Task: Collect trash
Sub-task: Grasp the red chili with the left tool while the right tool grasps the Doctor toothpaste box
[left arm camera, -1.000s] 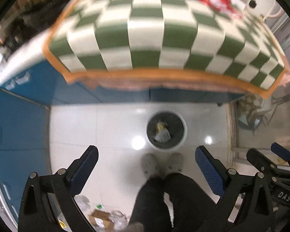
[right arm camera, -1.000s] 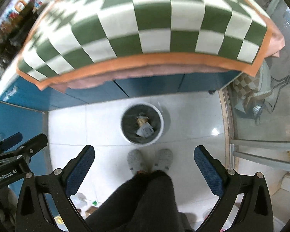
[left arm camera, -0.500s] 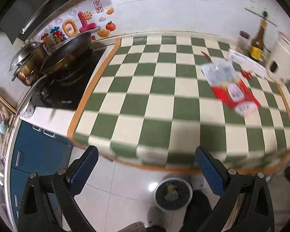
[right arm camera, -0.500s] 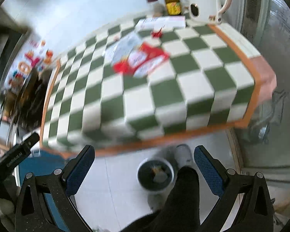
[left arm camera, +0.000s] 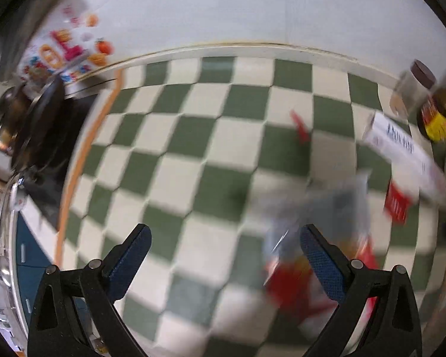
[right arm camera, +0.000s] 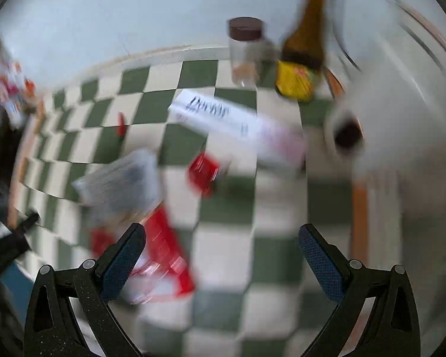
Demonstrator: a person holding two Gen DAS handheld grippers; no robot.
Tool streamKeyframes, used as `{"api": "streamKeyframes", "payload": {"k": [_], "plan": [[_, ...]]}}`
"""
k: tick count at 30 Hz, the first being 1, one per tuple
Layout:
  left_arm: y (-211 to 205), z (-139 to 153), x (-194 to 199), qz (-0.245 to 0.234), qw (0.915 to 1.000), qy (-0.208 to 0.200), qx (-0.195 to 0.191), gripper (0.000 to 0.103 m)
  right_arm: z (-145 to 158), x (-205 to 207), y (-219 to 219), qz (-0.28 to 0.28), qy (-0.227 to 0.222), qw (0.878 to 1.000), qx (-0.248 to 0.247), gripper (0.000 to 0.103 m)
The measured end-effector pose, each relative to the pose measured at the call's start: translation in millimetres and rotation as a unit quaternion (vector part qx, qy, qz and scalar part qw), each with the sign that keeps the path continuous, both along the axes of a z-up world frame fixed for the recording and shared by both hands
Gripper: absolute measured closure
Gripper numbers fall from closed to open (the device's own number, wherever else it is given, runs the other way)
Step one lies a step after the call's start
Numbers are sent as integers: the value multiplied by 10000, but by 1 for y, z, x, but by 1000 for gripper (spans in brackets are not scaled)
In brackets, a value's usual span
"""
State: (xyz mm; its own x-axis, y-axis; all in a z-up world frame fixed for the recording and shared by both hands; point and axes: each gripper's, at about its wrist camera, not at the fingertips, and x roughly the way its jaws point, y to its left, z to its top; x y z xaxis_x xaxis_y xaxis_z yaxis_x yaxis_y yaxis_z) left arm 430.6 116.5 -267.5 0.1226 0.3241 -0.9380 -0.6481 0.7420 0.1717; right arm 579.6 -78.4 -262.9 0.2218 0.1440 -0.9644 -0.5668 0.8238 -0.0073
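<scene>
A: Swinging up from the floor bin, both cameras now face the checkered counter point(left arm camera: 193, 154), so a fresh pickup looks about to start.

B: And the tongs?

A: The left gripper point(left arm camera: 223, 245) and the right gripper point(right arm camera: 221, 244) both stand wide apart, nothing between the pads. A second ago they hung over the bin just as empty.

B: Where's the trash?

A: On the right part of the counter. A grey and red wrapper point(right arm camera: 128, 184) lies nearest, its red end by the right gripper's left finger point(right arm camera: 123, 255). A small red packet point(right arm camera: 202, 172) sits just beyond, and a long white box point(right arm camera: 238, 125) behind that, near the bottle point(right arm camera: 300, 59) and jar point(right arm camera: 245, 50).

B: Which way do they lie?

A: It's all blurred, but in the right view the box runs from upper left to lower right. The wrapper's long axis seems to run toward the counter edge.
</scene>
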Motion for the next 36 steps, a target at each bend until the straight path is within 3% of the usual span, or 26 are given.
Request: {"api": "streamKeyframes", "payload": {"k": [3,8,11,12,13,14,16,19,23,27,36], "plan": [[16,-23,50,11,9996,86,-272,3,-29,50,40,690,31,9947,-760,15],[39,-61,105,-9,9965,176,-822,18,-76,102,84,1305,242,9817,-1368,15],[49,-80,123,-44,9940,241,-1070,36,-100,117,94,1399,493,9758,-1608,15],[50,-84,127,-55,9931,267,-1145,51,-108,122,96,1443,526,9736,-1690,15],[52,-89,129,-78,9920,318,-1219,73,-112,124,98,1461,540,9727,-1722,17],[52,-94,130,-90,9910,355,-1291,81,-117,127,98,1461,585,9726,-1709,25],[53,-92,129,-101,9925,260,-1192,95,-121,131,99,1421,618,9753,-1575,26],[52,-90,127,-171,9939,323,-1044,96,-118,135,100,1358,548,9801,-1341,35],[46,-74,120,-278,9977,294,-542,96,-108,140,101,1246,413,9855,-1076,47],[38,-41,104,-361,9993,99,45,96,-86,141,99,1116,255,9908,-717,50],[13,27,72,-455,9962,-415,608,96,-12,120,86,593,-253,9978,136,51]]}}
